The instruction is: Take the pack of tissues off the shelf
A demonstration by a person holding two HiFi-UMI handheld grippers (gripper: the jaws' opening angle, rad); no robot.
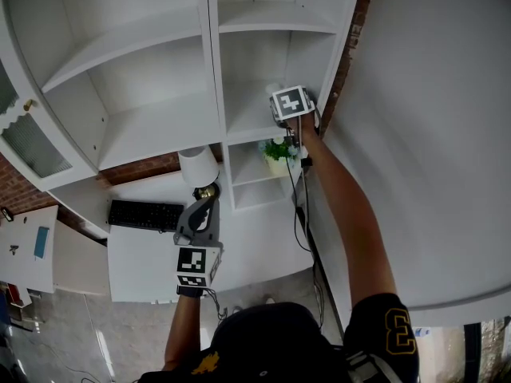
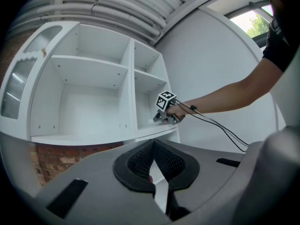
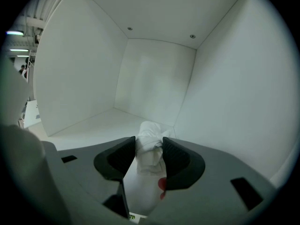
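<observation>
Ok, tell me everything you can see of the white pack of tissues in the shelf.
The soft-looking white pack of tissues is crumpled and creased, with its long side running away from the camera. It sits between the dark jaws of the right gripper, which press on both its sides. Its far end points toward the back right corner of the white shelf compartment. No print is legible.

White shelf unit, red brick wall behind, white desk, grey tiled floor, bright window
</observation>
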